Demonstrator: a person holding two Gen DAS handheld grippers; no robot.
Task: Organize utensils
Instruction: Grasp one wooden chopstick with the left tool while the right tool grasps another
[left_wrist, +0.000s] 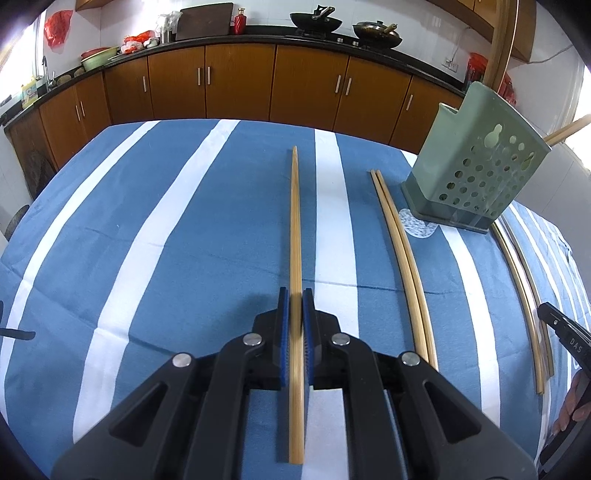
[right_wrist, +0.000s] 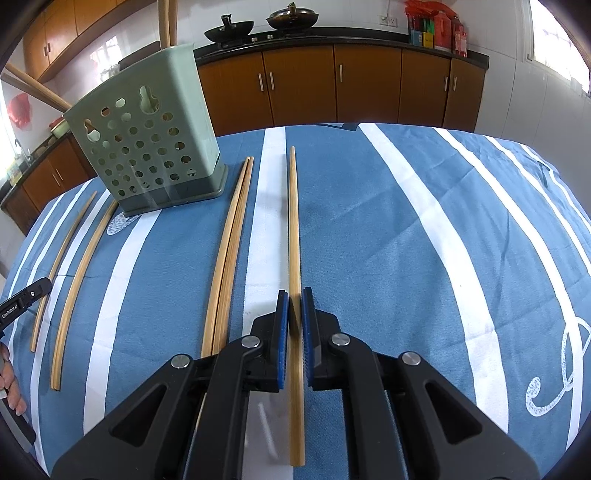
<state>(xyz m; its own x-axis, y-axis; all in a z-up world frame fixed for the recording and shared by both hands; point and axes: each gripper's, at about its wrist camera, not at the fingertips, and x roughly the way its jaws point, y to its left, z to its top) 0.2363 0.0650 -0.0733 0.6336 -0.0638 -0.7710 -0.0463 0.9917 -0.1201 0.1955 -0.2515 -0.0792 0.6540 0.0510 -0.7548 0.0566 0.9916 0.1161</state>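
Note:
My left gripper (left_wrist: 295, 295) is shut on a bamboo chopstick (left_wrist: 294, 221) that points straight ahead over the blue striped cloth. To its right lies a pair of chopsticks (left_wrist: 402, 266), then the green perforated utensil holder (left_wrist: 472, 158). My right gripper (right_wrist: 294, 295) is likewise shut on a single chopstick (right_wrist: 293, 221). Left of it lies a close pair (right_wrist: 229, 258), and the holder (right_wrist: 147, 147) stands upright at the back left. A few chopsticks (right_wrist: 37, 88) stick out of the holder's top.
More chopsticks (right_wrist: 81, 266) lie left of the holder. The other gripper's tip shows at each view's edge, with a hand (right_wrist: 9, 384) behind it. The tablecloth (right_wrist: 406, 240) ends at a rounded far edge. Wooden cabinets (left_wrist: 240, 77) with woks on the counter stand beyond.

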